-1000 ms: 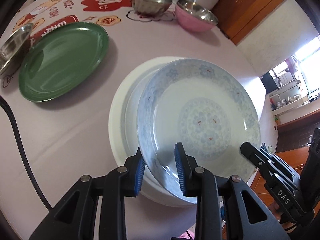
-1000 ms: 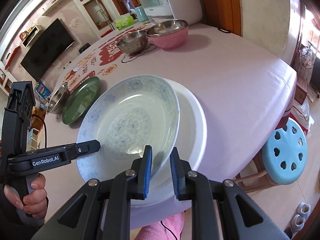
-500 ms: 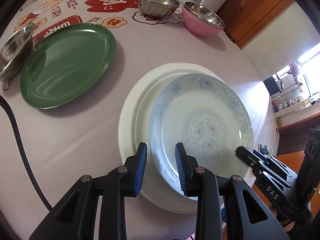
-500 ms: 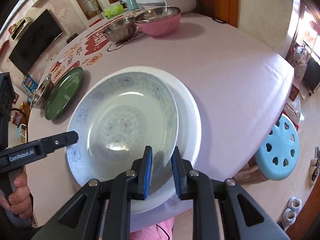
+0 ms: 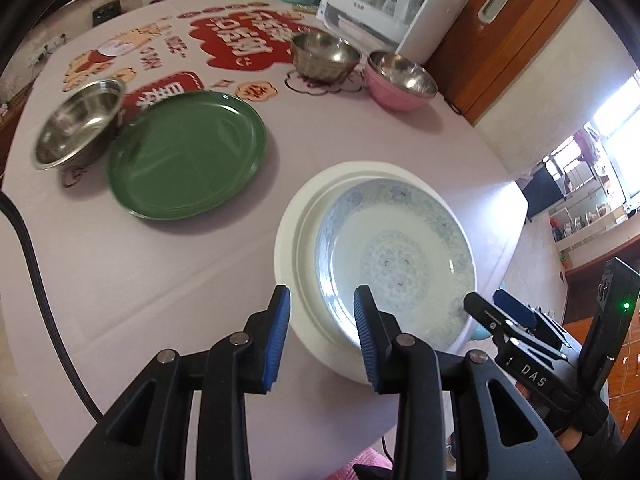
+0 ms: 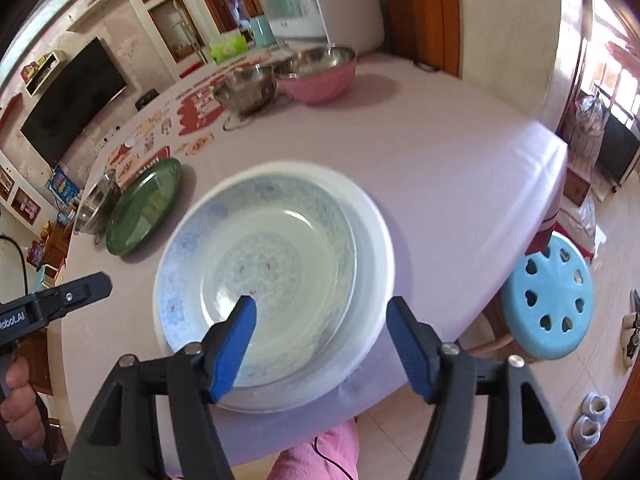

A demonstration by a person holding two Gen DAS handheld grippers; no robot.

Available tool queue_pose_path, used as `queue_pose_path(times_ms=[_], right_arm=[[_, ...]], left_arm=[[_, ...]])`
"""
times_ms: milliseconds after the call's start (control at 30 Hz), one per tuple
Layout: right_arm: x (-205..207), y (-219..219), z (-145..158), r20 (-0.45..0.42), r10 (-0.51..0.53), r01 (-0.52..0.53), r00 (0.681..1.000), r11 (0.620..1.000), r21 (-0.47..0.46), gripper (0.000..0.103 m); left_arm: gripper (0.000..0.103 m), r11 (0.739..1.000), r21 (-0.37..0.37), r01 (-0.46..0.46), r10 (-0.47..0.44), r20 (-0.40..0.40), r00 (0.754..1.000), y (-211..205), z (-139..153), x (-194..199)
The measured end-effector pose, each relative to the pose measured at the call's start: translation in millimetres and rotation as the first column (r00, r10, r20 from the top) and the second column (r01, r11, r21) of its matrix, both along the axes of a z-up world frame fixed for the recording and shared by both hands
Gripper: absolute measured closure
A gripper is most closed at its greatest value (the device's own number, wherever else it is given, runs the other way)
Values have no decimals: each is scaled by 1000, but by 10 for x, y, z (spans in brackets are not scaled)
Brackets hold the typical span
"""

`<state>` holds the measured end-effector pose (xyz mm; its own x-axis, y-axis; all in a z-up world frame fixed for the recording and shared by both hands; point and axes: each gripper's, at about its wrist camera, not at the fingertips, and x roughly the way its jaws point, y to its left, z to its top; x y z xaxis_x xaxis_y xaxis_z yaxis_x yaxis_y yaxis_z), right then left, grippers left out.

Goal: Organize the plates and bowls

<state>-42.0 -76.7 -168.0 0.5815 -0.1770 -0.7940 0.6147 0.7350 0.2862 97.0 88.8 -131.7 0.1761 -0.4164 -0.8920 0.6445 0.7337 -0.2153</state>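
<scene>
In the left wrist view, the patterned plate (image 5: 394, 256) lay inside the white plate (image 5: 290, 240) at lower centre, stacked but pushed toward the right rim, not centred. The left gripper (image 5: 322, 336) hung at the bottom of the frame, its jaws opening with nothing pinched; the stack's near edge showed through the gap beyond them. The green plate (image 5: 188, 156) sat alone at centre left, touching or just beside a steel bowl (image 5: 78, 122) at the left edge. A second steel bowl (image 5: 325, 56) and a pink bowl (image 5: 400, 84) stood side by side at upper centre, unstacked.

In the right wrist view, the right gripper (image 6: 322, 344) was spread wide and opening, gripping nothing, above the near rim of the same stack at centre frame. The green plate (image 6: 142, 206) and the bowls (image 6: 280, 76) waited at left and top.

One stacking looked done; the green plate and three bowls appeared left to gather.
</scene>
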Motion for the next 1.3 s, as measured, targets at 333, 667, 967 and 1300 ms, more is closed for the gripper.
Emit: queue_pose_path(times_ms=[333,667,967,1300], right_arm=[[-359,179,186,20,59,-58,998,997,-52,33],[-189,-163,277,64,217,-214,974,976,-39,32],[202,-733,453,78,406,-405,910,914,-35,32],[537,-1099,408,73,571,-570,818,821,-39,32]], left_arm=[[52,992,-24,-126,126,-9,992,425,256,-329],[37,971,4,-238,237,67,969,388,305,-506],[37,901,5,-433,432,48,901,4,299,-473],[33,819,-31,-572,573,56,818,-245,208,-633]])
